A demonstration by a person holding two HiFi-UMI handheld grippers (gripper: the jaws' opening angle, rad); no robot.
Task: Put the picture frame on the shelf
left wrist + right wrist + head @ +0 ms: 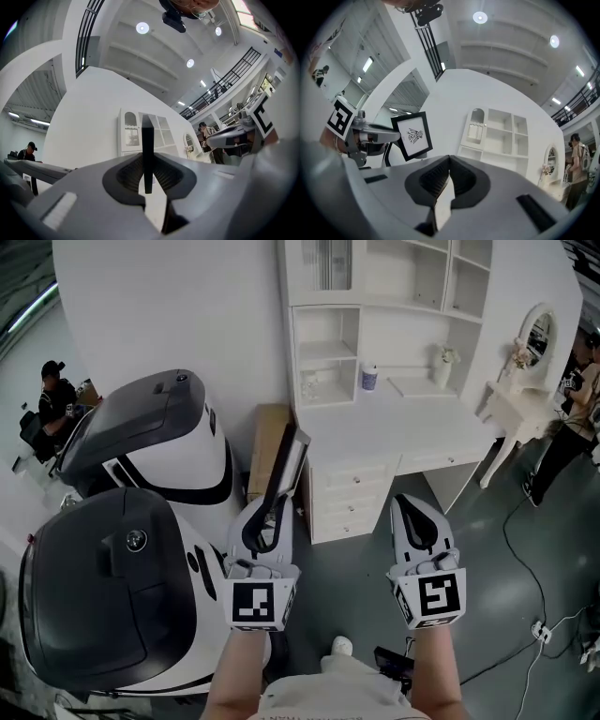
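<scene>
White shelving point(375, 315) over a desk point(394, 418) stands ahead of you across the grey floor point(506, 596). Your forearms point(234, 667) reach forward side by side, with both grippers pointing toward it. Your left gripper point(267, 507) is clamped on an edge of the picture frame point(289, 465), which it holds upright in the air (black border, white print). Your right gripper point(405, 501) has its jaws pressed together with nothing between them.
</scene>
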